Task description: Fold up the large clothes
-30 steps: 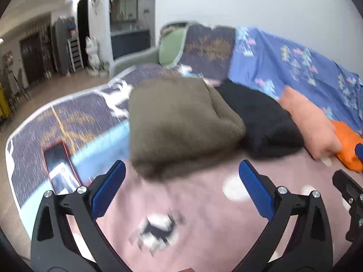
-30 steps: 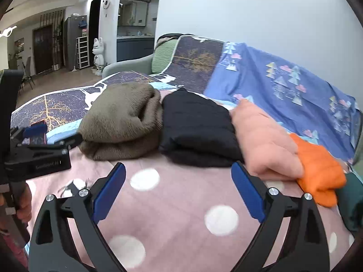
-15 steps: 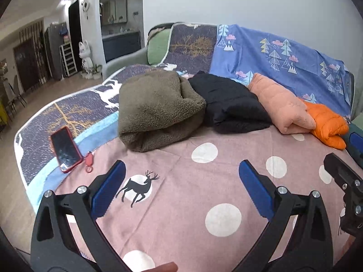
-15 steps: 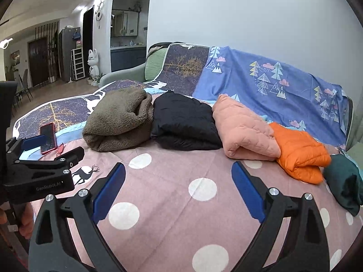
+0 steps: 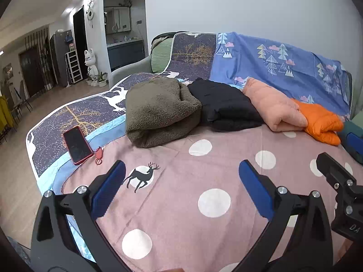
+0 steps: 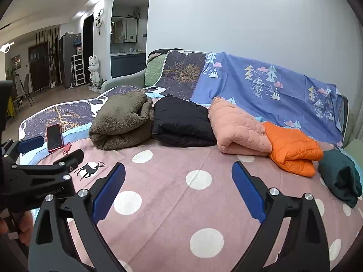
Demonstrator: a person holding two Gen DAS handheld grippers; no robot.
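Observation:
A row of folded clothes lies along the back of the pink dotted sheet (image 6: 172,195): an olive fleece (image 6: 122,120), a black jacket (image 6: 181,122), a peach quilted jacket (image 6: 236,129), an orange puffer (image 6: 292,149) and a dark teal garment (image 6: 340,174). The left wrist view shows the same fleece (image 5: 158,111), black jacket (image 5: 226,106), peach jacket (image 5: 272,106) and orange puffer (image 5: 322,122). My left gripper (image 5: 181,185) hangs open over the bare sheet, well short of the fleece. My right gripper (image 6: 178,181) is open too, holding nothing, with the left gripper's body (image 6: 40,176) at its left.
A red phone (image 5: 77,145) and a small red tag (image 5: 99,155) lie on the dark patterned cover near the bed's left edge. A blue tree-print sheet (image 6: 272,90) drapes the back. Wooden floor and a hallway lie to the left. A hand (image 6: 22,226) holds the left gripper.
Both grippers have pulled back and up from the folded clothes, so the whole row and more of the pink sheet show now. Both stay open.

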